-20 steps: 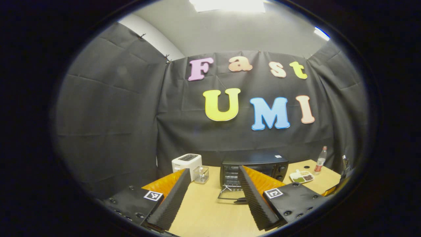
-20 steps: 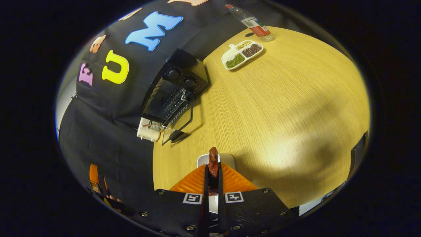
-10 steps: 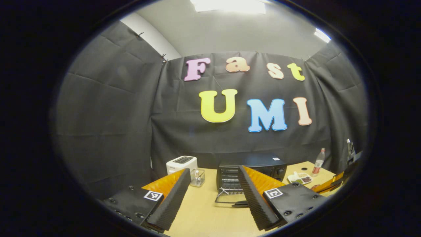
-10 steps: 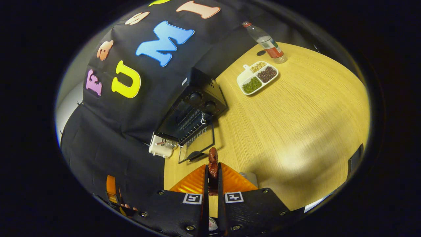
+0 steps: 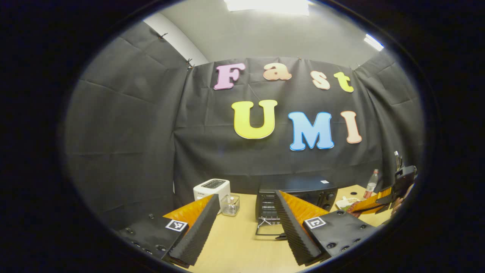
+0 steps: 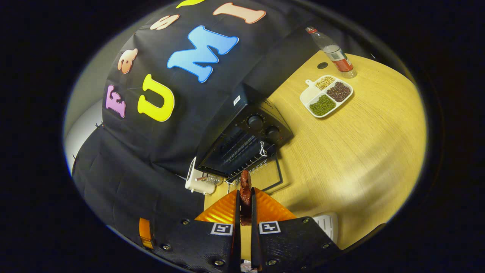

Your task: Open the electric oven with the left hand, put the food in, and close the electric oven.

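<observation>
Meat held before the open oven

The right tool (image 6: 245,206) is clamped on a piece of meat (image 6: 245,189), its lower part hidden between the fingers; the oven (image 6: 242,146) stands just ahead, door down on the tabletop (image 6: 360,151). The left tool (image 5: 245,223) hovers spread apart, empty, its right finger (image 5: 293,223) covering part of the oven.

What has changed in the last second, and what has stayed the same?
The right gripper, shut on the piece of meat, has carried it away from the white plate toward the oven, whose door lies open. In the left gripper view this gripper now shows at the right edge. The left gripper stays open and empty over the table; the toaster, bean tray and bottle have not moved.
</observation>
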